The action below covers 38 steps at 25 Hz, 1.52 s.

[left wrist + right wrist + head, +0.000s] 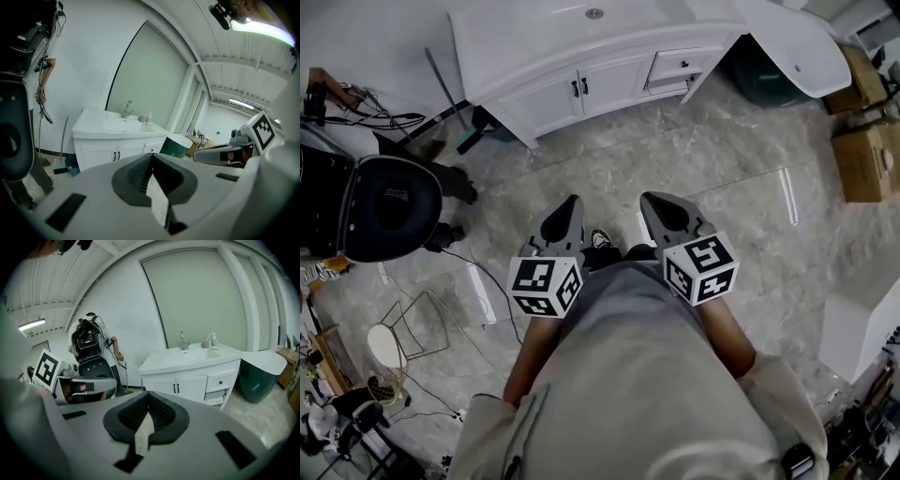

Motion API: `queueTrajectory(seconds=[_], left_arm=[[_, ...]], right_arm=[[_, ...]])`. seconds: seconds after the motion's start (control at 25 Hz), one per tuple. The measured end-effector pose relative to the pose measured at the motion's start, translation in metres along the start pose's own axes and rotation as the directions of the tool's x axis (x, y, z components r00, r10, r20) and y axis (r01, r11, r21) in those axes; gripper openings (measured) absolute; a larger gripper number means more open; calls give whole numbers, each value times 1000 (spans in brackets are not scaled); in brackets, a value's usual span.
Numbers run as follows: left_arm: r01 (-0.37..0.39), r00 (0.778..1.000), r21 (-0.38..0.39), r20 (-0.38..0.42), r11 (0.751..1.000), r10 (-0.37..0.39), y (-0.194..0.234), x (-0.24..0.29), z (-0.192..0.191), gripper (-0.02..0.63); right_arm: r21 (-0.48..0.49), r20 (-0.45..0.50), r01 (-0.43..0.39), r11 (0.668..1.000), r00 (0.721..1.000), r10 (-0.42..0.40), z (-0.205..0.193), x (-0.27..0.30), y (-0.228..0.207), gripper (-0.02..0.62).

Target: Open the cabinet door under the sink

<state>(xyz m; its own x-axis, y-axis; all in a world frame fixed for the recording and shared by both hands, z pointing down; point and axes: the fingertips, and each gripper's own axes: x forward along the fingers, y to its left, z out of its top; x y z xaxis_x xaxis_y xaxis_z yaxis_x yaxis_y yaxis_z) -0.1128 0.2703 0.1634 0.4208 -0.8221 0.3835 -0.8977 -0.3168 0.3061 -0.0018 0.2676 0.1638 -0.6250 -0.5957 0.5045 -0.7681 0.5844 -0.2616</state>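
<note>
We hold left tongs (571, 201) and right tongs (650, 198): both clenched, empty. Cabinet doors (551, 98): shut, under sink (567, 26), well ahead across floor (675, 150).

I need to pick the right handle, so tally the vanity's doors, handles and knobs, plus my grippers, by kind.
cabinet doors: 2
door handles: 2
drawer knob: 1
grippers: 2
Total: 7

White wooden sink cabinet (546, 101), black door handles (579, 87); grey-veined marble floor tiles (703, 159); dark green round bin (766, 80).
</note>
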Motion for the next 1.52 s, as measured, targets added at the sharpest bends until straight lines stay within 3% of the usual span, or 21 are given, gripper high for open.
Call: queueTrajectory(seconds=[0.32,0.72,1.52], left_arm=[[40,999,-50,-18,998,-41,1,14,2,-2],[38,996,-57,-80,998,-43,11,43,-5,-2],[-69,991,-37,-118,997,64,41,148,47,-2]], right_arm=[[-7,-11,11,1000,1000,-11,6,8,-2,11],[14,-64,72,997,995,-71,11,25,-50,11],[3,-148,-74,997,986,73,65,105,-152,11]])
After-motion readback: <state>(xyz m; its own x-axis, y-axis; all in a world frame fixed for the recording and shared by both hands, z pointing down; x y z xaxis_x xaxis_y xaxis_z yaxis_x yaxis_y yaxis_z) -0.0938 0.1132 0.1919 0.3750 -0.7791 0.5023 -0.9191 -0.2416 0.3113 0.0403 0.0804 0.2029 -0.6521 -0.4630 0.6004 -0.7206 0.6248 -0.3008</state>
